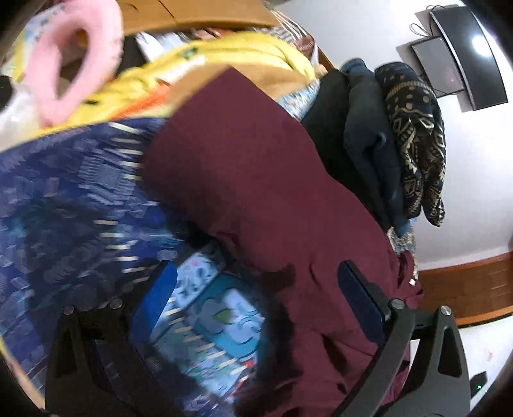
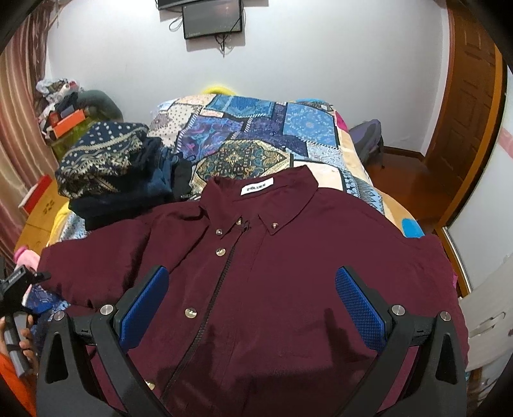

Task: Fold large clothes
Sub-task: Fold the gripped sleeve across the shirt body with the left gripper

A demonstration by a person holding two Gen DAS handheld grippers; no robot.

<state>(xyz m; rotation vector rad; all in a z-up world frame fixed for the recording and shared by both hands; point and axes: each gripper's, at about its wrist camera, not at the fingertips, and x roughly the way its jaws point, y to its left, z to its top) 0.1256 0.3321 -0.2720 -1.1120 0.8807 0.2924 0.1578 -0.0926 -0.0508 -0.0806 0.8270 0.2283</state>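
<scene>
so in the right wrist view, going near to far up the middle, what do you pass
right gripper → maroon shirt → its white collar label → patchwork bedspread → white wall → dark wall screen

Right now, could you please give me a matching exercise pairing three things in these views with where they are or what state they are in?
Things:
1. maroon shirt
2. stack of dark folded clothes
3. right tongs

Places or states:
A. open, above the shirt front
B. spread flat on the patchwork bedspread, collar toward the wall
C. piled on the bed left of the collar

Pairs: 1-B, 2-C, 3-A
</scene>
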